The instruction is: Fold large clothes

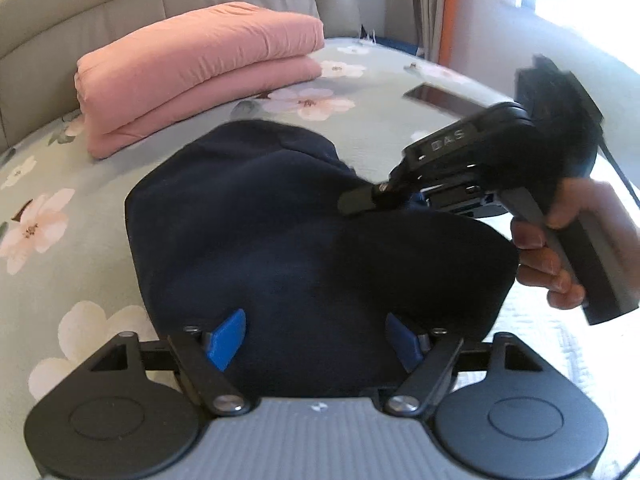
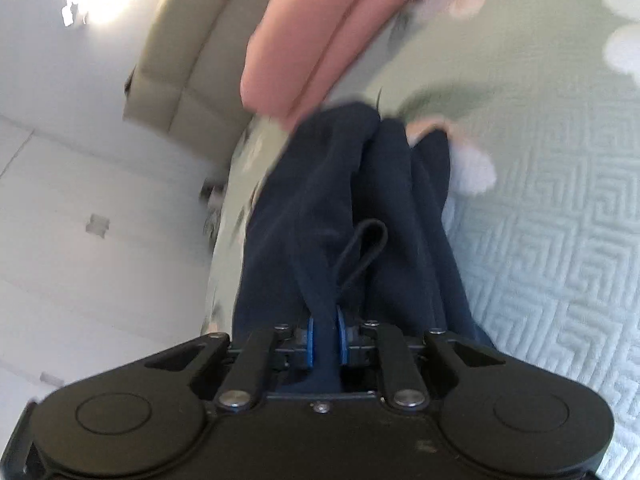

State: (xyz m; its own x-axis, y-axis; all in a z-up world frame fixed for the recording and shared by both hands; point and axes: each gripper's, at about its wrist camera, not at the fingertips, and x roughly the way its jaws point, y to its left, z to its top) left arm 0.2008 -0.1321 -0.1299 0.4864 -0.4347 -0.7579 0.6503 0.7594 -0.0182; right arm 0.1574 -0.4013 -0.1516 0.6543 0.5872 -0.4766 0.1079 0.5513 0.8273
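Observation:
A dark navy garment [image 1: 280, 240] lies folded on the bed. My left gripper [image 1: 316, 340] is open, its blue pads spread wide just above the garment's near edge. My right gripper [image 2: 325, 338] is shut on a gathered fold of the navy garment [image 2: 320, 208], with a black cord loop [image 2: 366, 248] hanging beside the fold. In the left wrist view the right gripper [image 1: 360, 200] comes in from the right, held by a hand, its fingers on the garment's far right part.
A folded pink quilt [image 1: 192, 68] lies at the back left on the floral bedsheet [image 1: 60, 208], next to a beige padded headboard [image 1: 80, 12]. A dark phone [image 1: 436, 98] lies at the back right. A white textured blanket [image 2: 540, 260] covers the bed's right side.

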